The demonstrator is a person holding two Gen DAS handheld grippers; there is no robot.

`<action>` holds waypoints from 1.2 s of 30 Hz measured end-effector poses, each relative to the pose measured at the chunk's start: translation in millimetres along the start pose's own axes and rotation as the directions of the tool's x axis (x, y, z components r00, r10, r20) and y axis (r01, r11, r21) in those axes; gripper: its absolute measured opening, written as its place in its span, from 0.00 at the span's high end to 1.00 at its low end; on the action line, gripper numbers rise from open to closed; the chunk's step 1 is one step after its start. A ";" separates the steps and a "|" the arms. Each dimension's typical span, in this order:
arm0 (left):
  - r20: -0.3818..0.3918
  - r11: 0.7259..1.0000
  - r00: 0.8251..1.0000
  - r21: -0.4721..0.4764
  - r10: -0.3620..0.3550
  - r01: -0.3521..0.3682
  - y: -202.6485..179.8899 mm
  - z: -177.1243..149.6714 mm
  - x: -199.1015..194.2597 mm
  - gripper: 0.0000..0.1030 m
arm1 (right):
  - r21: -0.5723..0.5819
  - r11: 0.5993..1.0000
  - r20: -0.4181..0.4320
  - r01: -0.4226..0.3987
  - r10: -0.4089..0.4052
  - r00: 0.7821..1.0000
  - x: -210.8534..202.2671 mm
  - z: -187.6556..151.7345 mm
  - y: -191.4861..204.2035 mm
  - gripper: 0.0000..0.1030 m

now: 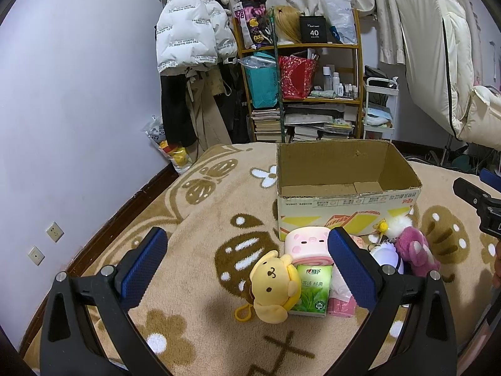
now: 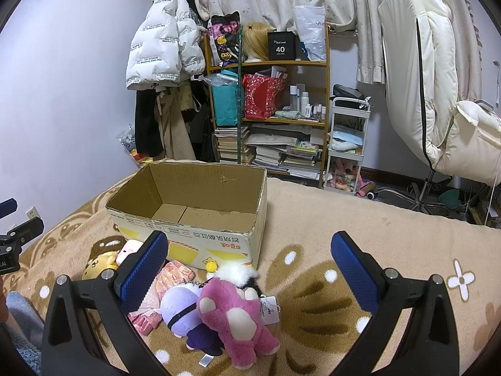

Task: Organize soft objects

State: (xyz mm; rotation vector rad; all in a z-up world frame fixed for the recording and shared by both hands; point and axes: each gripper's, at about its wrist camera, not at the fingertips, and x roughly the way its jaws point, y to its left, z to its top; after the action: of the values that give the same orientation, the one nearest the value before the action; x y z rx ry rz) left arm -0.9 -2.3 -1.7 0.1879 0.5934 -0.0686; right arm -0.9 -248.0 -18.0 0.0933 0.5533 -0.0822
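Observation:
An open, empty cardboard box [image 1: 344,169] stands on the beige rug; it also shows in the right wrist view [image 2: 194,200]. In front of it lie soft things: a yellow plush [image 1: 274,285], a pink roll plush [image 1: 308,244], a green tissue pack [image 1: 313,289], a pink packet [image 1: 341,300], a white-purple plush [image 2: 181,307], a magenta bear [image 2: 238,316] and a white fluffy keychain [image 2: 235,274]. My left gripper [image 1: 247,269] is open above the yellow plush. My right gripper [image 2: 249,269] is open above the magenta bear. Both are empty.
The patterned rug [image 2: 344,219] spreads around the box. Behind stand a cluttered wooden shelf [image 1: 313,94], hanging coats [image 1: 194,31], a small white cart [image 2: 347,144] and a white chair [image 2: 438,94]. A wall with sockets [image 1: 54,232] lies left.

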 end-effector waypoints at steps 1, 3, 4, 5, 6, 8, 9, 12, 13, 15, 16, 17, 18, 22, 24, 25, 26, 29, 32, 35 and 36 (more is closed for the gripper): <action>0.001 1.000 1.000 -0.001 0.001 -0.001 0.6 -0.2 0.4 0.02 | -0.001 1.000 0.002 0.001 -0.001 1.000 -2.6 0.4 4.1 0.00; 0.001 1.000 1.000 -0.001 0.000 0.000 0.8 -0.3 0.6 0.02 | -0.002 1.000 0.003 0.001 -0.001 1.000 -2.9 0.7 4.5 0.00; 0.001 1.000 1.000 -0.001 0.001 -0.001 0.5 -0.3 0.5 0.02 | -0.002 1.000 0.003 0.000 0.000 1.000 -2.8 0.8 4.5 0.00; 0.000 1.000 1.000 -0.001 0.001 -0.001 0.8 -0.3 0.7 0.02 | -0.002 1.000 0.002 0.001 -0.001 1.000 -2.8 0.9 4.5 0.00; 0.000 1.000 1.000 -0.001 0.001 -0.001 0.3 -0.3 0.4 0.02 | -0.002 1.000 0.002 0.002 -0.002 1.000 -2.9 1.4 4.0 0.00; 0.000 1.000 1.000 -0.001 0.001 -0.001 0.7 -0.3 0.7 0.02 | -0.001 1.000 0.002 0.001 -0.001 1.000 -2.8 1.0 4.2 0.00; 0.000 1.000 1.000 -0.001 0.001 -0.001 0.0 -0.4 0.4 0.02 | -0.002 1.000 0.001 0.002 -0.002 1.000 -2.9 1.0 4.3 0.00; -0.002 1.000 1.000 0.001 0.000 0.000 -0.1 -0.4 0.7 0.02 | -0.002 1.000 0.001 0.002 -0.002 1.000 -2.6 -1.2 5.3 0.00; -0.001 1.000 1.000 0.002 0.001 -0.001 0.2 -1.4 0.9 0.02 | -0.002 1.000 0.002 0.002 -0.002 1.000 -2.6 -1.3 5.4 0.00; -0.001 1.000 1.000 0.002 0.001 -0.001 0.3 -1.3 1.0 0.02 | -0.002 1.000 0.001 0.003 -0.003 1.000 -2.5 -1.1 5.5 0.00; -0.001 1.000 1.000 0.001 0.000 0.000 0.3 -1.4 1.0 0.02 | -0.002 1.000 0.001 0.003 -0.003 1.000 -2.5 -1.1 5.4 0.00; -0.002 1.000 1.000 0.002 0.000 0.000 0.3 -1.3 1.1 0.02 | -0.002 1.000 0.001 0.004 -0.004 1.000 -2.6 -1.1 5.5 0.00; -0.002 1.000 1.000 0.002 0.002 -0.002 0.1 -1.4 0.9 0.02 | -0.002 1.000 0.001 0.005 -0.005 1.000 -2.4 -1.1 5.6 0.00; -0.002 1.000 1.000 0.002 0.002 -0.002 0.0 -1.4 1.2 0.02 | -0.002 1.000 0.001 0.004 -0.004 1.000 -2.2 -1.2 5.5 0.00; -0.003 1.000 1.000 0.002 0.001 -0.001 0.0 -1.4 1.1 0.02 | -0.003 1.000 0.000 0.004 -0.004 1.000 -2.5 -2.3 6.1 0.00; -0.003 1.000 1.000 0.003 0.002 -0.002 0.0 -1.3 1.2 0.02 | -0.003 1.000 0.000 0.002 -0.002 1.000 -2.4 -2.5 6.0 0.00; -0.003 1.000 1.000 0.002 0.001 -0.001 0.1 -1.3 1.2 0.02 | -0.002 1.000 0.000 0.001 -0.001 1.000 -2.6 -2.6 5.9 0.00; -0.004 1.000 1.000 0.003 0.002 -0.002 0.0 -1.2 1.2 0.02 | -0.002 1.000 -0.001 0.002 -0.002 1.000 -2.5 -2.1 5.9 0.00; -0.004 1.000 1.000 0.004 0.002 -0.002 0.0 -1.1 1.3 0.02 | -0.002 1.000 -0.001 0.003 -0.003 1.000 -2.5 -2.2 6.0 0.00; -0.003 1.000 1.000 0.004 0.004 -0.004 -0.8 -1.3 1.0 0.02 | -0.003 1.000 0.000 0.003 -0.003 1.000 -2.5 -2.3 6.0 0.00; -0.004 1.000 1.000 0.004 0.003 -0.003 -0.7 -1.1 1.3 0.02 | -0.003 1.000 -0.001 0.002 -0.002 1.000 -2.5 -2.2 6.0 0.00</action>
State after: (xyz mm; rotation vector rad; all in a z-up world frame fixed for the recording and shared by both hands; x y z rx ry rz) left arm -0.5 -2.8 -3.5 0.1928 0.5971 -0.0669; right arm -3.5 -241.7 -18.1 0.0896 0.5548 -0.0834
